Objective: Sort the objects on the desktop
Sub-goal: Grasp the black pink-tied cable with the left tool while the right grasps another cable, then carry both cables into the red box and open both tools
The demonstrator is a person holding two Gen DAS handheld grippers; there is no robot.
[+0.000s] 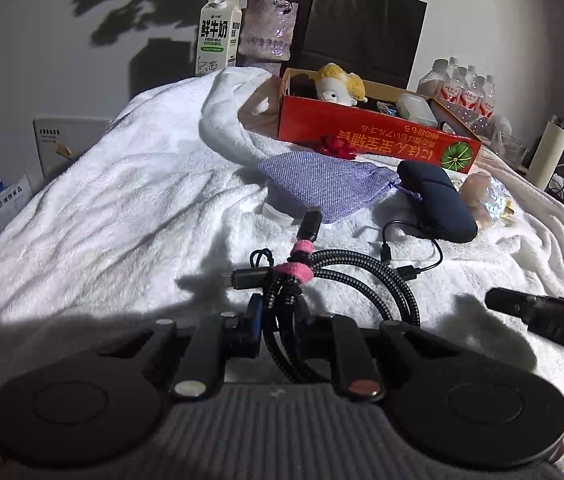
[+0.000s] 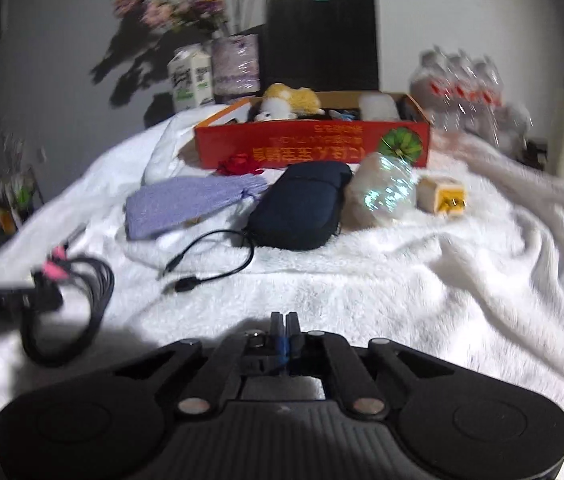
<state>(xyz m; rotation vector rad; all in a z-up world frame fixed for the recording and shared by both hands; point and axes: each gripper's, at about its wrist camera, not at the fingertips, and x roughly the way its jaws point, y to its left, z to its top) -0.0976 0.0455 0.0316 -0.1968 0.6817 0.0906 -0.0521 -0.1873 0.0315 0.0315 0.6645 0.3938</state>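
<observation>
Fingers of the left gripper [image 1: 278, 320] pinch the coiled braided cable [image 1: 337, 280], several black loops caught between them near the pink tie [image 1: 295, 268]. Bundle sits at the near edge of the white blanket [image 1: 122, 208]; whether lifted or resting, cannot tell. Right gripper [image 2: 285, 326]: fingers pressed together on nothing, over the near middle of the blanket.

Handling judgement: cable light, springy, braid gives fair friction; loose loops may fan out and the plug ends swing. Grip across the tied part looks the safest hold.

Other items nearby:
- thin black cable [image 2: 210, 256], limp, loose on the blanket, just in front of the dark pouch [image 2: 301, 204]
- lilac knit bag [image 2: 190, 204], soft, to the left of the pouch
- red box [image 2: 313, 144] at the far edge, already holding a plush toy [image 2: 289, 104]; likely destination.
</observation>
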